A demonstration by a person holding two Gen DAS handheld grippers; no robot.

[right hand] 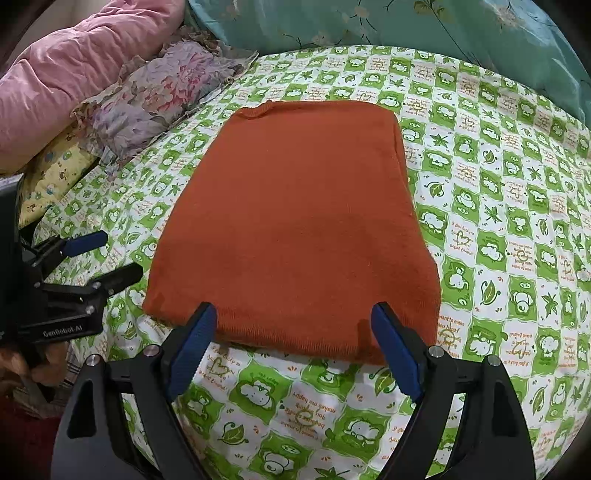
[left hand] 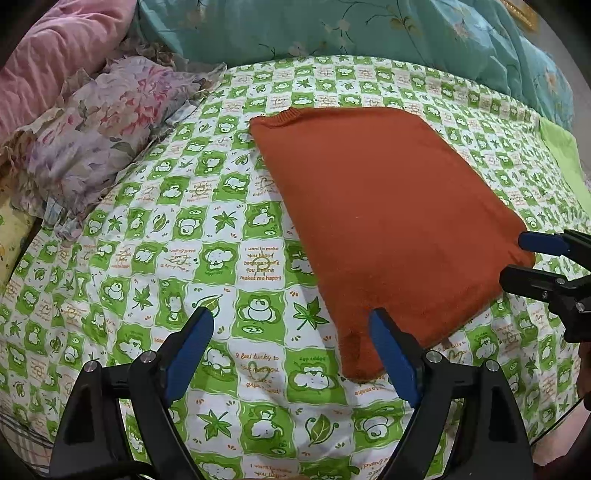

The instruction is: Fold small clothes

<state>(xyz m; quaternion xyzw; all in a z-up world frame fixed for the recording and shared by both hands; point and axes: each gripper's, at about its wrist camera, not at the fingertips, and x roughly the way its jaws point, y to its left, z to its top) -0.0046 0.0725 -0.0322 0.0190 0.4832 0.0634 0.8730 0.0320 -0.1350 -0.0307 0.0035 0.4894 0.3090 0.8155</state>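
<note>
Seeing the rust-orange knitted garment [right hand: 295, 229] lying flat on the bed, folded into a rough rectangle on the green-and-white checked cartoon-print bedsheet [left hand: 221, 258]. Ribbed edge of the garment sits at the far end, toward the teal floral quilt [left hand: 332, 29].

My left gripper [left hand: 291, 339] has its fingers wide apart and empty. Its right blue-padded fingertip [left hand: 391, 350] is over the garment's near left corner; the left one is over bare sheet. I can't tell if it touches the cloth.

My right gripper [right hand: 295, 332] is also spread wide with nothing between the fingers; both blue pads hang at the garment's near edge, straddling most of its width.

Each gripper shows in the other's view: right one just beside the garment's near right corner, left one near the left edge, apart from it.

Pink quilted blanket [right hand: 74, 66] and a crumpled purple floral pillow [right hand: 155, 96] are piled at the far left of the bed, well apart from the garment.
</note>
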